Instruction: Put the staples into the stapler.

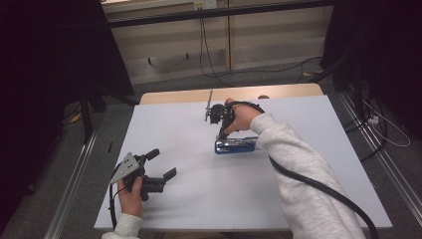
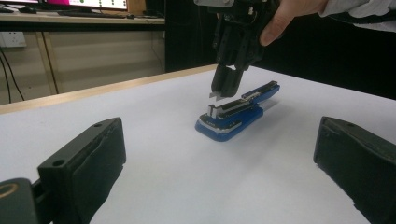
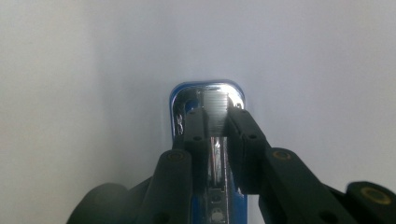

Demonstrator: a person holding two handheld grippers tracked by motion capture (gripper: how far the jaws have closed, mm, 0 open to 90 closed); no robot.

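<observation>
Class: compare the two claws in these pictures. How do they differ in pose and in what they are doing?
The right claw points down at the blue stapler, holding a strip of staples over its open tray; the left claw lies nearly level above the white table, holding nothing. The right claw's jaws stand narrow; the left claw's stand wide apart. Both are black and hand-held.

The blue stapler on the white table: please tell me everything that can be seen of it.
The blue stapler lies flat near the middle of the white table. It has a blue plastic base and a shiny metal channel on top, open, with a strip of staples showing. The right gripper points down at its front end, fingers narrowly apart.
</observation>
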